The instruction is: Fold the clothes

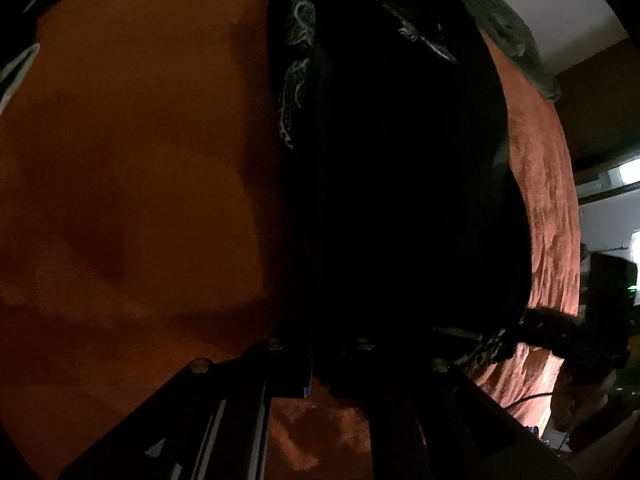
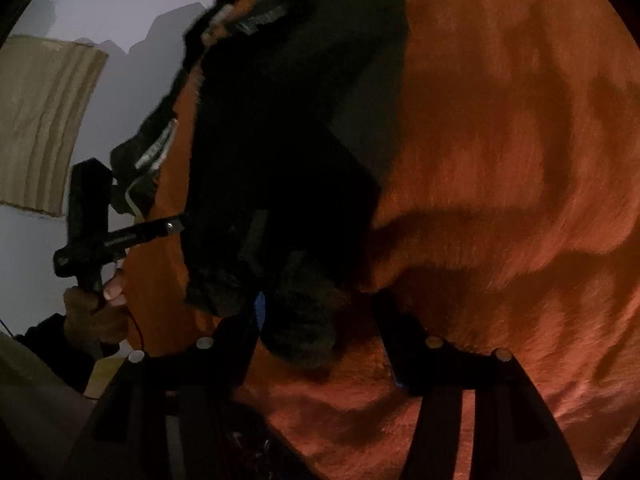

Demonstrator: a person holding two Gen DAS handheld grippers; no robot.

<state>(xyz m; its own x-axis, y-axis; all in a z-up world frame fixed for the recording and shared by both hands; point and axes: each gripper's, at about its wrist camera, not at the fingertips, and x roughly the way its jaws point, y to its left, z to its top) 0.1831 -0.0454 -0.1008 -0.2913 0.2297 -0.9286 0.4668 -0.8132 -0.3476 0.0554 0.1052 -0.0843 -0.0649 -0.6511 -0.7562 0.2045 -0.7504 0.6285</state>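
Where it lies on the orange blanket, black garment, pale paisley trim, left jaws pinching it, right jaws apart.

No legible text, label, brand, number or sign anywhere.

I am in a dim room of a home, by the look of it a bedroom; under me spreads a wide rust-orange plush blanket, soft and rumpled like bed covering; past its edge stands a plain pale painted wall; on that wall hangs a beige ribbed cloth, much like a curtain; a dark garment with pale paisley trim lies across the blanket; at the far corner in my left view sits a grey-green fuzzy cloth.
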